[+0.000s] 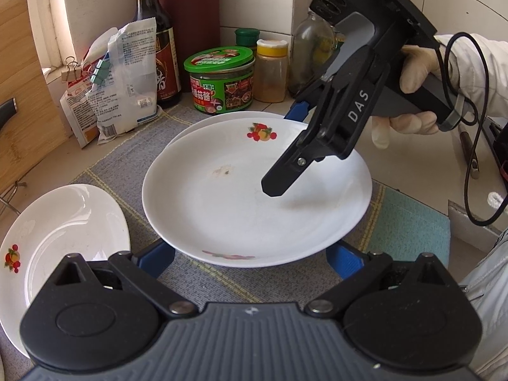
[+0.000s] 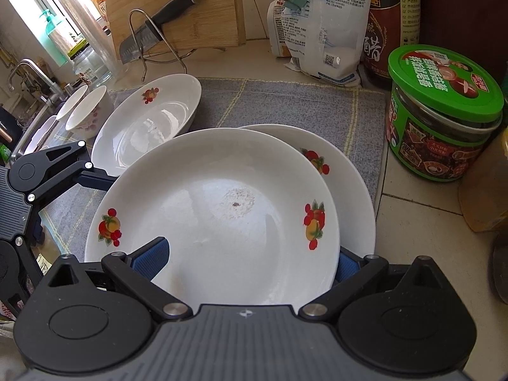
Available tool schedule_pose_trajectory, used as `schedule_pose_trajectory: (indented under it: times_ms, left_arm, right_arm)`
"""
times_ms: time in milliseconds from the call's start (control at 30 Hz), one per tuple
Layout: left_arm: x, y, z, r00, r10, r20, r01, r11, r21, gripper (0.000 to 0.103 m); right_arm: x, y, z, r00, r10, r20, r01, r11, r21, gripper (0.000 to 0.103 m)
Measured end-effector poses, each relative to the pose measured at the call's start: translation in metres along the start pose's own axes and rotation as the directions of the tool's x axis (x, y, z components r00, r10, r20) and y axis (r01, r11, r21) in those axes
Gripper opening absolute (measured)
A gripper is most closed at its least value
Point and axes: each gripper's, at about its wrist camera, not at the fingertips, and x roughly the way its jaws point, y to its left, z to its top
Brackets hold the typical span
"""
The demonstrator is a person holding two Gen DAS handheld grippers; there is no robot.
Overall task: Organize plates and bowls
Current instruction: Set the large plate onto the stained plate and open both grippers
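A white plate with fruit prints [image 1: 241, 197] lies on top of a second matching plate [image 2: 352, 171] on a grey mat. My left gripper [image 1: 254, 258] is open wide, its blue fingertips [image 1: 162, 258] at the plate's near rim and partly hidden under it. My right gripper [image 2: 250, 262] is open too and straddles the opposite rim: one finger [image 1: 276, 184] hangs over the plate, the other sits beyond the edge. A third plate [image 2: 149, 120] lies to the side on the mat. Two small bowls [image 2: 90, 111] stand past it near the sink.
A green-lidded jar [image 1: 222, 79], a dark sauce bottle [image 1: 155, 41], spice jars and clipped bags [image 1: 127, 79] line the wall behind the plates. A cutting board and a knife in a wire rack [image 2: 152, 28] stand at the back. A teal cloth [image 1: 409, 225] lies beside the mat.
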Motion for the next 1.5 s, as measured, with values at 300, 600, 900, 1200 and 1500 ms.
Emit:
schedule_pose_trajectory:
  times_ms: [300, 600, 900, 1200, 1500]
  left_arm:
    - [0.001, 0.0, 0.001, 1.0, -0.001, 0.001, 0.001, 1.0, 0.008, 0.1]
    - [0.004, 0.001, 0.002, 1.0, 0.006, -0.011, -0.006, 1.0, 0.011, 0.1]
    - [0.007, 0.002, 0.001, 1.0, 0.005, -0.017, -0.005, 1.0, 0.011, 0.1]
    - [0.009, 0.008, 0.0, 0.999, -0.041, -0.019, 0.042, 0.998, 0.045, 0.101]
    - [0.014, 0.013, -0.003, 0.995, -0.096, -0.012, 0.096, 0.993, 0.068, 0.101]
  right_arm:
    - [-0.004, 0.0, -0.004, 1.0, -0.001, -0.002, 0.001, 1.0, 0.01, 0.103]
    - [-0.012, 0.0, -0.009, 1.0, 0.006, 0.007, -0.006, 1.0, 0.02, 0.103]
    - [-0.019, 0.003, -0.013, 1.0, 0.0, 0.012, 0.0, 1.0, 0.029, 0.103]
    - [-0.025, 0.013, -0.017, 0.997, -0.066, 0.027, 0.064, 0.995, 0.083, 0.103]
    - [-0.029, 0.027, -0.025, 0.991, -0.134, 0.019, 0.131, 0.984, 0.121, 0.103]
